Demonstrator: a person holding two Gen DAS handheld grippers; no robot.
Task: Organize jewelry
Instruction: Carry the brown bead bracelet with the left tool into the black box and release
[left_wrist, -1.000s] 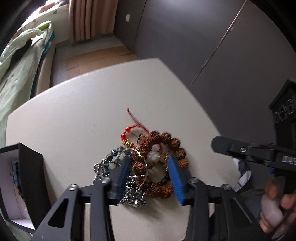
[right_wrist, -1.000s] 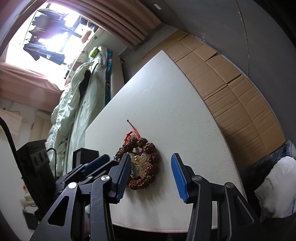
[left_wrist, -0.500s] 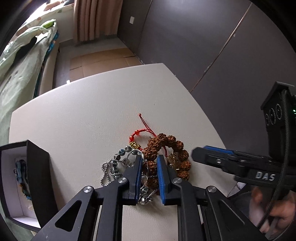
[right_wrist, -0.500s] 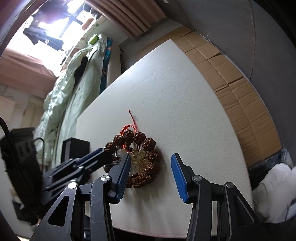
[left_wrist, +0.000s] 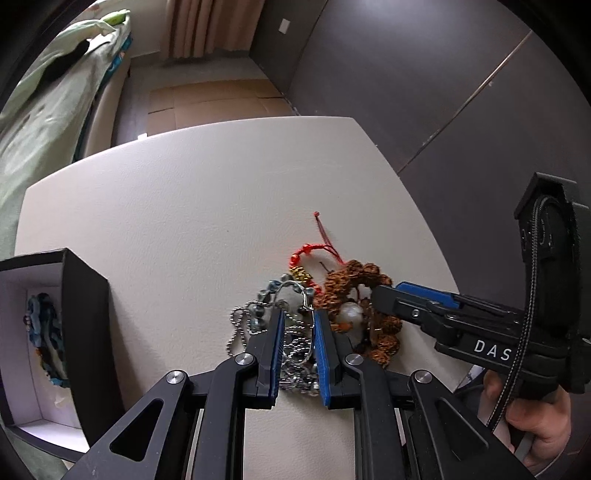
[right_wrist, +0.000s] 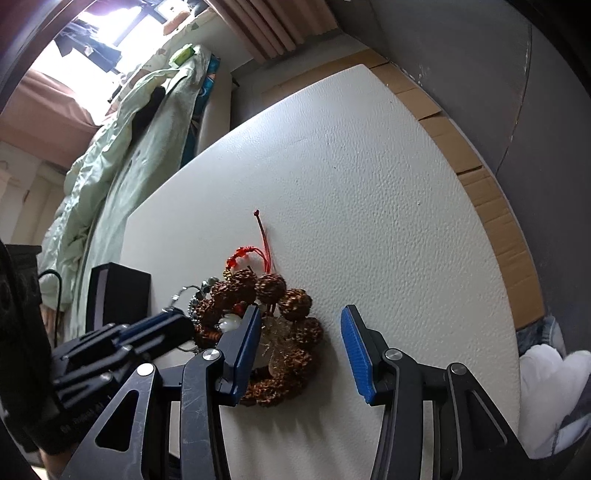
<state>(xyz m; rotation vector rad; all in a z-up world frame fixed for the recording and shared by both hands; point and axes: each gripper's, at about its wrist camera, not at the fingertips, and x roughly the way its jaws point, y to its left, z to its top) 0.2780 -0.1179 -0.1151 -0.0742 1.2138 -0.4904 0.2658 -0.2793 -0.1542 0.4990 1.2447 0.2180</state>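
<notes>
Black box (left_wrist: 86, 314) at the table's (left_wrist: 184, 206) near left edge holds a blue beaded piece (left_wrist: 46, 332). Left gripper (left_wrist: 298, 339) is clenched on the silver chain (left_wrist: 295, 350); right gripper (right_wrist: 301, 345) is spread over the brown bead bracelet (right_wrist: 291, 332). Far tabletop lies bare.

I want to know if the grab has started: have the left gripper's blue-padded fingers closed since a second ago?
Yes. The left gripper has narrowed from straddling the brown seed-bead bracelet to pinching the tangled silver chain.

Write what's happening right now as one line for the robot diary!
left claw: shut on silver chain | right claw: open beside brown bead bracelet | black box: open, blue jewelry inside
</notes>
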